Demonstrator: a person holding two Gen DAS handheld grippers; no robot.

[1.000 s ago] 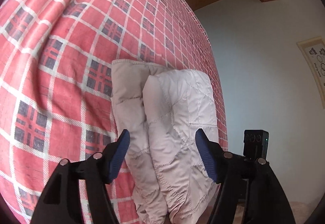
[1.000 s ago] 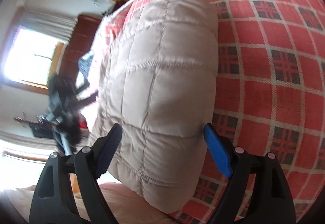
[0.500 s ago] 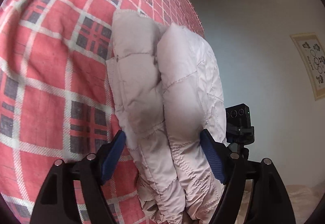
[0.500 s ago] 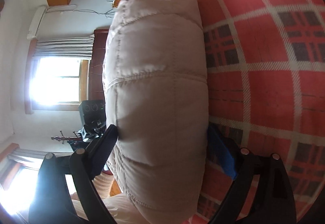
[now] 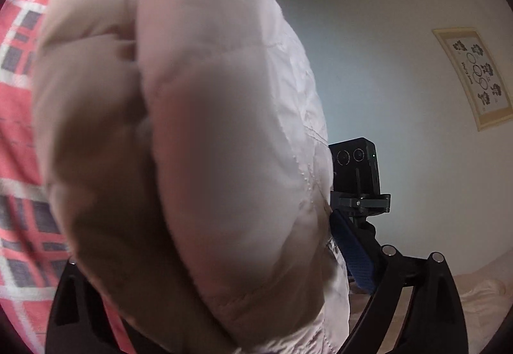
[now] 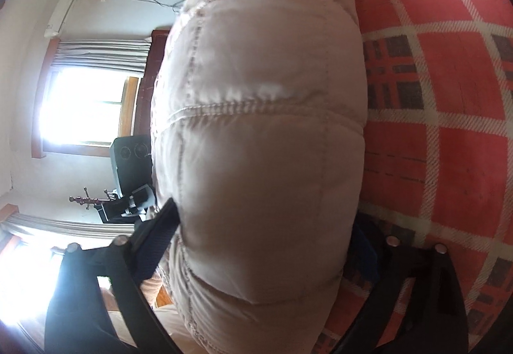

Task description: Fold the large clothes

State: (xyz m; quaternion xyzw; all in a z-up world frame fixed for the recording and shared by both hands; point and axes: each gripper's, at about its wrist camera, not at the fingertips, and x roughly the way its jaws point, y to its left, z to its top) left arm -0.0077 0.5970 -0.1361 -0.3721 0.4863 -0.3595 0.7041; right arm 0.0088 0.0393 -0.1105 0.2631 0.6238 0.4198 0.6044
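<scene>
Folded jacket (image 5: 179, 136) on bedspread (image 6: 449, 97), between each hand-held gripper's fingers, tripod camera (image 5: 356, 168) beyond

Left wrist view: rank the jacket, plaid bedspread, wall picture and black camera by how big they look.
1. Jacket, though it is right against the lens, so inflated.
2. Plaid bedspread, mostly hidden behind it.
3. Wall picture and black camera look alike; not ranked.

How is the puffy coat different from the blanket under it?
The puffy coat is plain pale beige; the blanket is red with white and dark checks. The coat is thick, quilted and bundled up; the blanket lies spread flat. Both grippers squeeze the coat, not the blanket. Both are soft cloth.
</scene>
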